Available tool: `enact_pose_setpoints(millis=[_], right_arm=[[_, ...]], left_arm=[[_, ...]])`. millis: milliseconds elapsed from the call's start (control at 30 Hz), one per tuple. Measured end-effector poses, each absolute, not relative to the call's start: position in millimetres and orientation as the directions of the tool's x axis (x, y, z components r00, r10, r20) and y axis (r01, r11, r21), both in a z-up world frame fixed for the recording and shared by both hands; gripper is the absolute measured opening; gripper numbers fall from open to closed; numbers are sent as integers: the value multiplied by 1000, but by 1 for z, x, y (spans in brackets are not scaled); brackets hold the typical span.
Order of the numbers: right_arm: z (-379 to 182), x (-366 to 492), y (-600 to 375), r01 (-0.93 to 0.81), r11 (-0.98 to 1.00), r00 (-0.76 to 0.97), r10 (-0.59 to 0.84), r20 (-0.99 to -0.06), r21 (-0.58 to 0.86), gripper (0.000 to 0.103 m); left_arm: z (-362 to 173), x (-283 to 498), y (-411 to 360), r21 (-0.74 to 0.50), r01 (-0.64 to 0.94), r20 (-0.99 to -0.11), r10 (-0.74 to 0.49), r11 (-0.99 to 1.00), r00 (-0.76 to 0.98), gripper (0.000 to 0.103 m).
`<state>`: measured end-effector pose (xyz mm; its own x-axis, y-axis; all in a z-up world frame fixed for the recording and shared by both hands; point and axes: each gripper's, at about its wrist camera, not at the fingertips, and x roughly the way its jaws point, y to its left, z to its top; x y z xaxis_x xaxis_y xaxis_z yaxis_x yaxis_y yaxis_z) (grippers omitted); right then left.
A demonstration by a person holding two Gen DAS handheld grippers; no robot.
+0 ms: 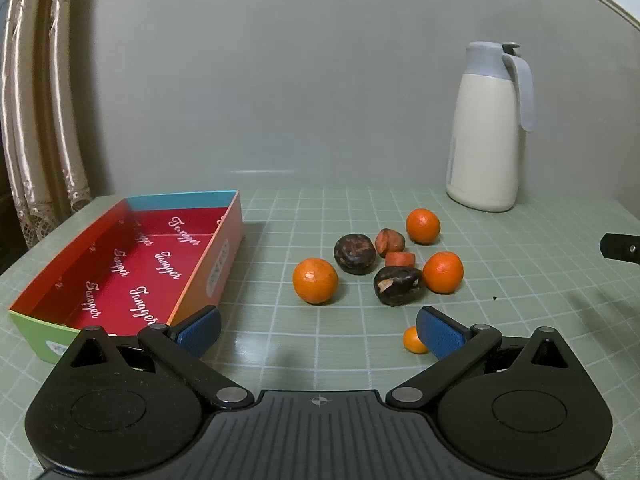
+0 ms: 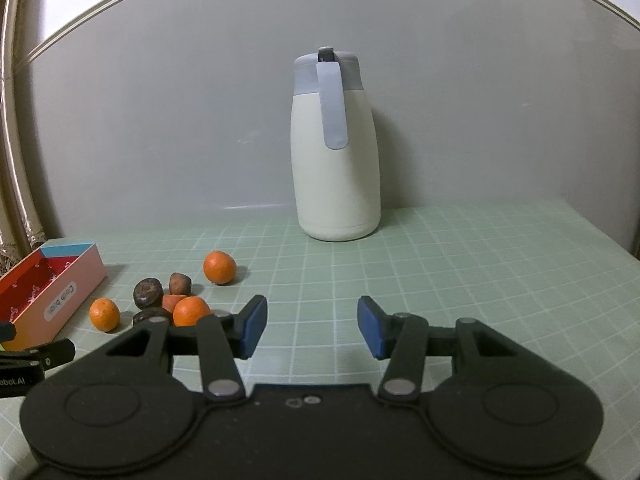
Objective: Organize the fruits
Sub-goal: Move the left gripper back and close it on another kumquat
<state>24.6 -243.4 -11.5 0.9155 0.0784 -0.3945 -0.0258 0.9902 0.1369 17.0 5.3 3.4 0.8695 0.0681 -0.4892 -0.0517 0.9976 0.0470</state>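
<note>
Several fruits lie in a loose cluster on the green grid mat: an orange mandarin (image 1: 315, 281), two more mandarins (image 1: 443, 272) (image 1: 423, 226), two dark brown fruits (image 1: 355, 253) (image 1: 398, 284) and reddish pieces (image 1: 390, 241). A small mandarin (image 1: 413, 340) peeks out beside my left gripper's right pad. My left gripper (image 1: 318, 330) stands open just in front of the cluster, nothing between its blue pads. An empty red-lined box (image 1: 132, 264) sits to the left. My right gripper (image 2: 312, 326) is open over bare mat, with the cluster (image 2: 191, 309) to its left.
A cream thermos jug (image 2: 336, 152) with a grey lid stands at the back against the grey wall. Curtains (image 1: 36, 120) hang at the far left. The box (image 2: 60, 296) edge and part of the left gripper (image 2: 36, 354) show at the left of the right wrist view.
</note>
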Motion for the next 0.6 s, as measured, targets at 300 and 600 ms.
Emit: enact_pose_setpoints(millis=[300, 600], right_arm=[[-12, 25, -245, -22, 990, 915, 75, -395, 137, 49], [-14, 24, -251, -10, 991, 914, 64, -400, 136, 49]], left_arm=[[2, 20, 0, 52, -50, -493, 69, 997, 867, 103], [-5, 27, -14, 63, -11, -515, 42, 998, 856, 102]])
